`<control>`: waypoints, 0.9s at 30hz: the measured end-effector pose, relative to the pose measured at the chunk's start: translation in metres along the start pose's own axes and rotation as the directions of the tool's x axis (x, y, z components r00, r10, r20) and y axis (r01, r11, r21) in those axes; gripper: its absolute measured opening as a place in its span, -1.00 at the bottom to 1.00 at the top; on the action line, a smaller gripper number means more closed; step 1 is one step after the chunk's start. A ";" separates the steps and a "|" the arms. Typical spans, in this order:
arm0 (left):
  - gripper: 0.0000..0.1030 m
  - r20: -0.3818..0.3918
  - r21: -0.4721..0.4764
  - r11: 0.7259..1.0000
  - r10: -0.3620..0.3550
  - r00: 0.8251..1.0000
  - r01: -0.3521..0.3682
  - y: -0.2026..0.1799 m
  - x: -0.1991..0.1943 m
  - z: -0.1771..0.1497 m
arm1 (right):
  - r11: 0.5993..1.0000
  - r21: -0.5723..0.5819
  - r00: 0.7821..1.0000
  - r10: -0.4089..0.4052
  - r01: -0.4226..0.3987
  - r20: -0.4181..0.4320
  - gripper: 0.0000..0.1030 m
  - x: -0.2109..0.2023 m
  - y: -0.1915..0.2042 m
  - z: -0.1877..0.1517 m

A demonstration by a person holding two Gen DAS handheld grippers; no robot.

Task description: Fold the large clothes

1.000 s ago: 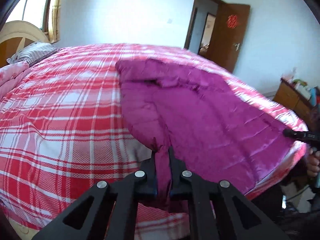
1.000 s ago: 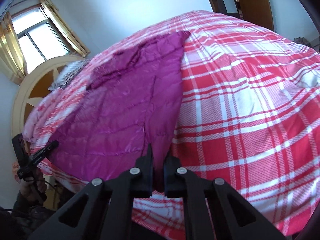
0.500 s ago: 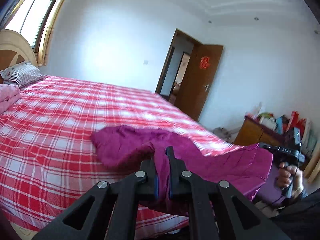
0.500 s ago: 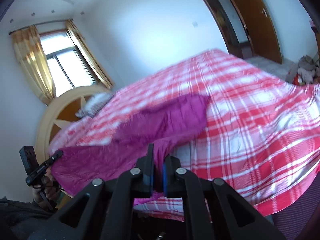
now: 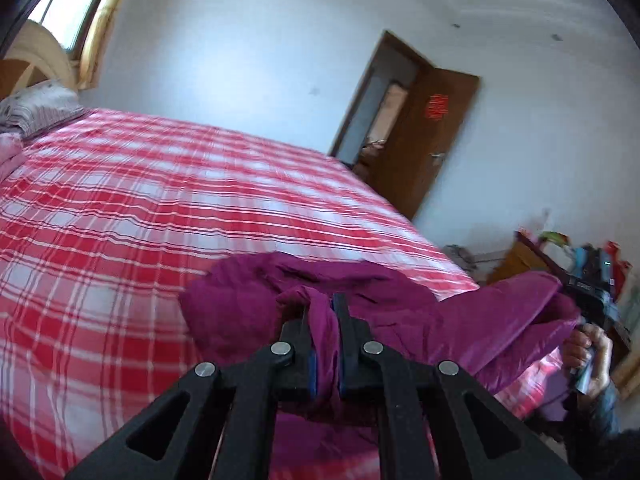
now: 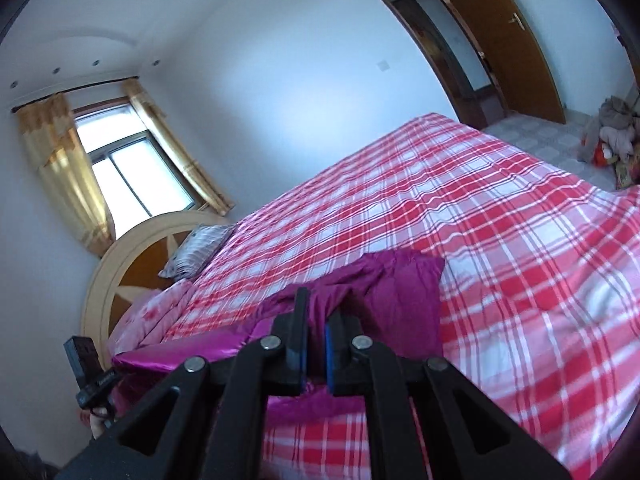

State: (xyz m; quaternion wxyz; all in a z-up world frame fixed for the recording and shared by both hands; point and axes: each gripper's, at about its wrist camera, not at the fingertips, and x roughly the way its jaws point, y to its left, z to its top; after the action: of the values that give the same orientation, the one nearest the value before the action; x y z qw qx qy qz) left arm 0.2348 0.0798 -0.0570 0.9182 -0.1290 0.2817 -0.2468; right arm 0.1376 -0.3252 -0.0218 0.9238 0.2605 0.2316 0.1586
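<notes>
Plaid bed (image 5: 120,208); both grippers' jaws clamp the purple jacket (image 5: 400,304) lifted at its edge.

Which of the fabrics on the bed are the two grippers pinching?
The purple quilted garment, plain and shiny; the red plaid bedspread lies flat beneath, ungripped.

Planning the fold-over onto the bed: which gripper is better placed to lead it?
Neither clearly. The left gripper and right gripper are both shut on the purple jacket, lifted over the plaid bed; moving together seems best.

Bare plaid bedspread (image 5: 120,216) beyond the bunched purple garment (image 5: 248,300); pillow (image 6: 196,250) far by headboard (image 6: 120,276)
</notes>
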 end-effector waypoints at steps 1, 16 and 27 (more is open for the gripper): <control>-0.88 -0.012 -0.007 1.000 0.007 1.000 -0.007 0.008 0.014 0.006 | 1.000 0.000 1.000 -0.015 0.015 -0.002 -0.84 0.012 -0.002 0.007; -0.44 -0.157 -0.087 0.992 0.075 0.985 -0.089 0.067 0.106 0.030 | 0.959 0.052 0.943 -0.265 0.280 -0.203 -0.84 0.182 -0.080 0.039; 0.68 0.056 0.090 0.967 0.233 0.971 -0.238 0.011 0.077 0.047 | 0.940 0.018 0.913 -0.325 0.340 -0.246 -0.84 0.227 -0.088 0.034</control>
State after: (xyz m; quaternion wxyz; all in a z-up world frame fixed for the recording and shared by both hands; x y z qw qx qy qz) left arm 0.3218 0.0527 -0.0583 0.9522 -0.0560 0.2623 -0.1463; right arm 0.3609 -0.3164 -0.1234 0.8942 0.2240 0.3869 0.0224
